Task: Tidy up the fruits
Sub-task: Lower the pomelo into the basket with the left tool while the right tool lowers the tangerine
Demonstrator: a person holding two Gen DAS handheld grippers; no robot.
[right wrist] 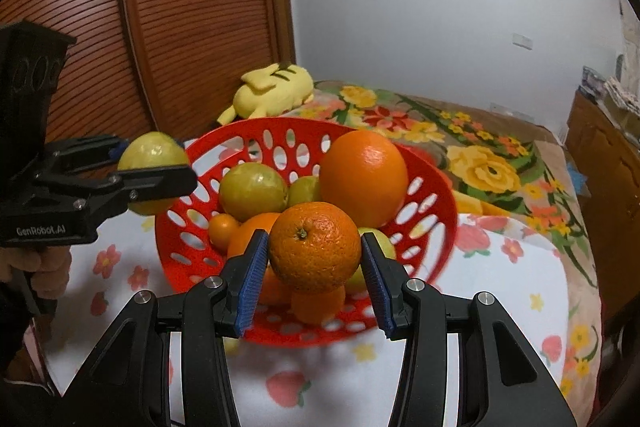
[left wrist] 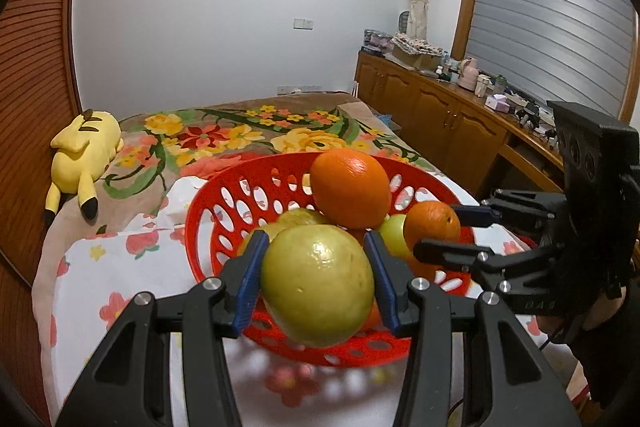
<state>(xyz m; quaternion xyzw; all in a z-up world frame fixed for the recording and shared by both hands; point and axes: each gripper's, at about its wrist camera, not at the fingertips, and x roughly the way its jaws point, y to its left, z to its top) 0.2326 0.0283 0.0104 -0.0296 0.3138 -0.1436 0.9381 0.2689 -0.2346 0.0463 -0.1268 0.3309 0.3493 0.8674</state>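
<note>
A red perforated basket [left wrist: 208, 223] [right wrist: 436, 227] sits on a flowered cloth on the bed, with several oranges and green fruits inside, among them a large orange [left wrist: 350, 187] [right wrist: 362, 177]. My left gripper [left wrist: 316, 279] [right wrist: 154, 173] is shut on a yellow-green round fruit [left wrist: 318, 287] [right wrist: 154, 155], held above the basket's near-left rim. My right gripper [right wrist: 314, 263] [left wrist: 438, 231] is shut on a smaller orange [right wrist: 314, 247] [left wrist: 432, 225], held over the basket's near-right side. A hand [right wrist: 48, 267] shows under the left gripper.
A yellow plush toy [left wrist: 84, 159] [right wrist: 276, 91] lies by the slatted wooden wall [right wrist: 180, 7]. A floral blanket [left wrist: 240, 135] covers the far bed. A wooden cabinet [left wrist: 440, 115] with clutter on top runs along the right, under a window.
</note>
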